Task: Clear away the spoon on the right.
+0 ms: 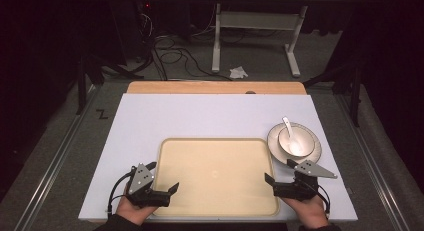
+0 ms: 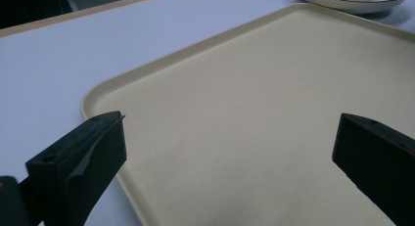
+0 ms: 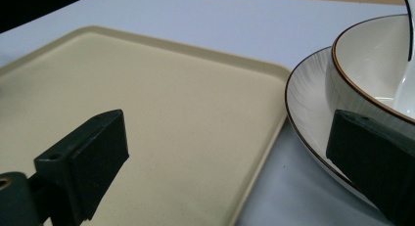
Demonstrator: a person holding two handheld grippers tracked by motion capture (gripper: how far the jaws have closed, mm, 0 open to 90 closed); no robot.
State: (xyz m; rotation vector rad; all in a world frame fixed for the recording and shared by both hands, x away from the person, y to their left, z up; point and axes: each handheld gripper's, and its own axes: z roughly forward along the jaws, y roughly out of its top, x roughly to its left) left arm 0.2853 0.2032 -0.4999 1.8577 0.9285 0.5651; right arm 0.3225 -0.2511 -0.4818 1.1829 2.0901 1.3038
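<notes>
Jaws spread wide on my left gripper (image 1: 161,183) and right gripper (image 1: 278,173); tray (image 1: 215,146) looks stiff and light, so I'd pinch its 9 and 3 o'clock rims

Bright tabletop, dark surroundings, soft shadows, slightly grainy

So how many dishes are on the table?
3: a large beige plastic tray in the middle, a round white plate with a dark rim to its right, and a white bowl on that plate, holding a white spoon.
</notes>
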